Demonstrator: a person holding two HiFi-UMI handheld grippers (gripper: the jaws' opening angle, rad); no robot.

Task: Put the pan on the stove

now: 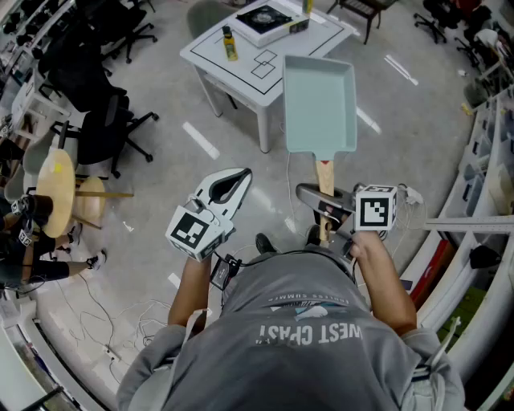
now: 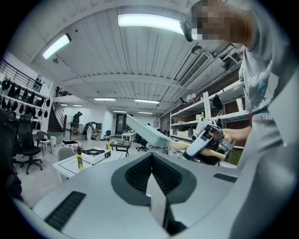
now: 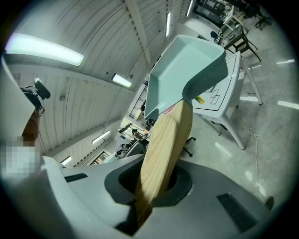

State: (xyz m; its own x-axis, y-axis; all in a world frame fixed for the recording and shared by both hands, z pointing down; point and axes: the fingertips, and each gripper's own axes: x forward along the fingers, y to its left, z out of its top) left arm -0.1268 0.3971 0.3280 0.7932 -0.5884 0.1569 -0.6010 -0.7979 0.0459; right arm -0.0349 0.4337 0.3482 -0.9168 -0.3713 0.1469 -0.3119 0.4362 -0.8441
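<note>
That pan [image 1: 320, 100] is a rectangular mint-green thing with straight walls and a flat wooden handle [image 1: 324, 181]. It's up in the air at 12 o'clock from the person, not on anything. The right tool [image 1: 325, 207] is pinching the handle near its end, so I'd guess it's nose-heavy and wants to droop, and smooth wood could twist. The left tool [image 1: 229, 186] is pressed together, empty. The black stove [image 1: 263, 19] sits on the white tabletop [image 1: 241, 76] at 11 o'clock from the pan, with a yellow bottle [image 1: 230, 44] nearby.
</note>
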